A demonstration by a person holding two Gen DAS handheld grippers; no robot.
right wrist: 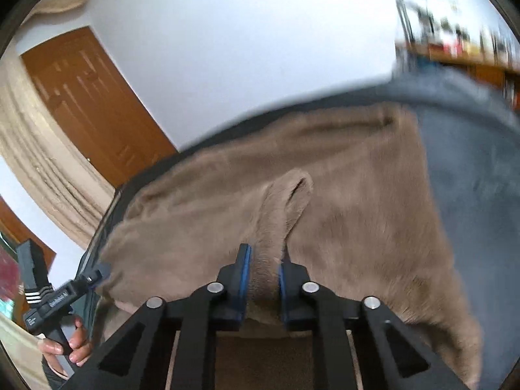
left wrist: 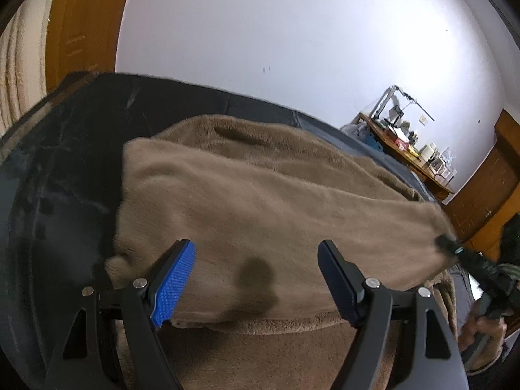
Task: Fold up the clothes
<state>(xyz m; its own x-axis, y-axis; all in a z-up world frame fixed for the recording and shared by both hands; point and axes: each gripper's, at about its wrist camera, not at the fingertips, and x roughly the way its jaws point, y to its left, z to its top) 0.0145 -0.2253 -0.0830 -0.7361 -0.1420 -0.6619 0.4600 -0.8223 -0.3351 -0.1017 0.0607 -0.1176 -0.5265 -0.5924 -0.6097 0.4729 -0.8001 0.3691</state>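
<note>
A tan fleece garment [left wrist: 260, 201] lies folded over on a dark bed surface [left wrist: 65, 162]. My left gripper [left wrist: 256, 279] is open just above the garment's near folded edge, with nothing between its blue pads. My right gripper [right wrist: 264, 276] is shut on a pinched ridge of the tan garment [right wrist: 341, 227], which rises between the pads. The right gripper also shows in the left wrist view [left wrist: 468, 260] at the garment's right corner. The left gripper shows in the right wrist view [right wrist: 94, 276] at the garment's left edge, held by a hand [right wrist: 70, 344].
A wooden door [left wrist: 81, 32] and beige curtain [left wrist: 16, 74] stand at the left. A cluttered wooden table [left wrist: 409, 149] is at the far right by the white wall. Dark blue-grey bedding [right wrist: 477, 195] lies right of the garment.
</note>
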